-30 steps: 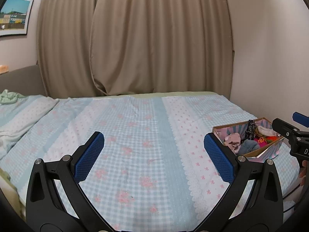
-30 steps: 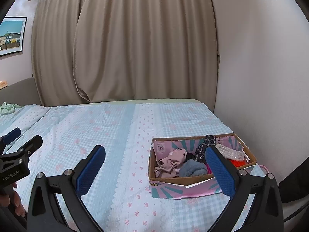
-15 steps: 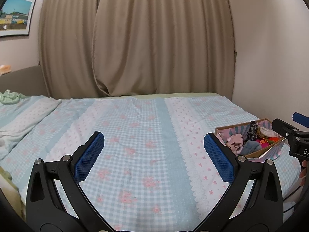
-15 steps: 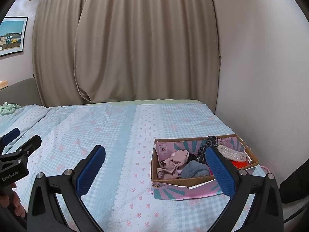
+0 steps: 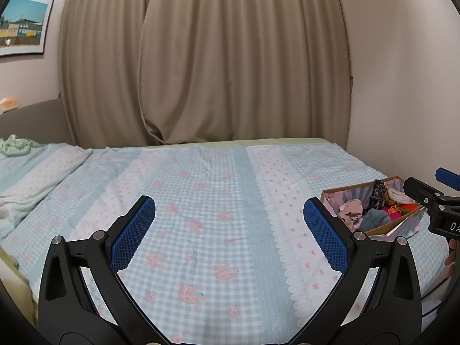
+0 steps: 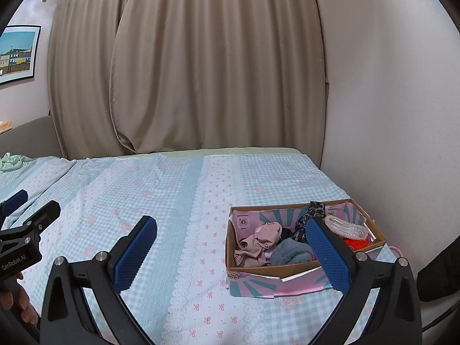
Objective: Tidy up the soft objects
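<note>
Right wrist view: cardboard box [image 6: 299, 271] on bed [image 6: 161, 195] near wall, soft items heaped inside — pink cloth [image 6: 260, 243], grey piece [image 6: 290, 253]; right tongs [image 6: 230, 254] spread wide, empty, one finger hiding box middle. Left wrist view: left tongs [image 5: 228, 230] spread, empty — box cut by finger, contents blurry

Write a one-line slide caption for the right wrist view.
Open right tool above a checked bedspread, facing a cardboard box of soft items.
</note>
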Available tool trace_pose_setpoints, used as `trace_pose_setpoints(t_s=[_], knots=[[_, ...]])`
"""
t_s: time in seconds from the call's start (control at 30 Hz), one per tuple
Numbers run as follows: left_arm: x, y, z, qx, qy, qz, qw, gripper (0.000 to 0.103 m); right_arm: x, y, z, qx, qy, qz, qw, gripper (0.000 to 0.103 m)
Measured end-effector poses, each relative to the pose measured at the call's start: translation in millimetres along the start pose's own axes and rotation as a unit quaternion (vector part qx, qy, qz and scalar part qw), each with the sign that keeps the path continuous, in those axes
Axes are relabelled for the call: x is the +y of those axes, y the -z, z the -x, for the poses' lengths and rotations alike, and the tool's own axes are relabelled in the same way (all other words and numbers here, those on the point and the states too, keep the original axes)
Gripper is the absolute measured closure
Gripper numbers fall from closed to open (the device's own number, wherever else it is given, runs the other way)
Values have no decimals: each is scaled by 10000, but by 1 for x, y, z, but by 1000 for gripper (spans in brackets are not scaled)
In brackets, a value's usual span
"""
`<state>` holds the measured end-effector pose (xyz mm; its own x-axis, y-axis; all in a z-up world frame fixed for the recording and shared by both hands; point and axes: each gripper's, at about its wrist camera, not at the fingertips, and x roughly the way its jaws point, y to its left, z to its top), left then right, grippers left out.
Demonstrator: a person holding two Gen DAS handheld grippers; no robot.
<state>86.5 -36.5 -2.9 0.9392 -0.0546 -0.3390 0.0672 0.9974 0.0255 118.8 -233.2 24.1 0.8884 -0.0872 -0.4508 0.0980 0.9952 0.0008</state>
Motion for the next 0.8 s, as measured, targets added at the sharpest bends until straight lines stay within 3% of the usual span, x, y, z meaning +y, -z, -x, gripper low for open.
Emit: trace_pose_setpoints(t_s=[0.8], knots=[[-10,-1,10,-233,-186,-234,9993,0,0,1,1,-26,20,-74,10000,0]])
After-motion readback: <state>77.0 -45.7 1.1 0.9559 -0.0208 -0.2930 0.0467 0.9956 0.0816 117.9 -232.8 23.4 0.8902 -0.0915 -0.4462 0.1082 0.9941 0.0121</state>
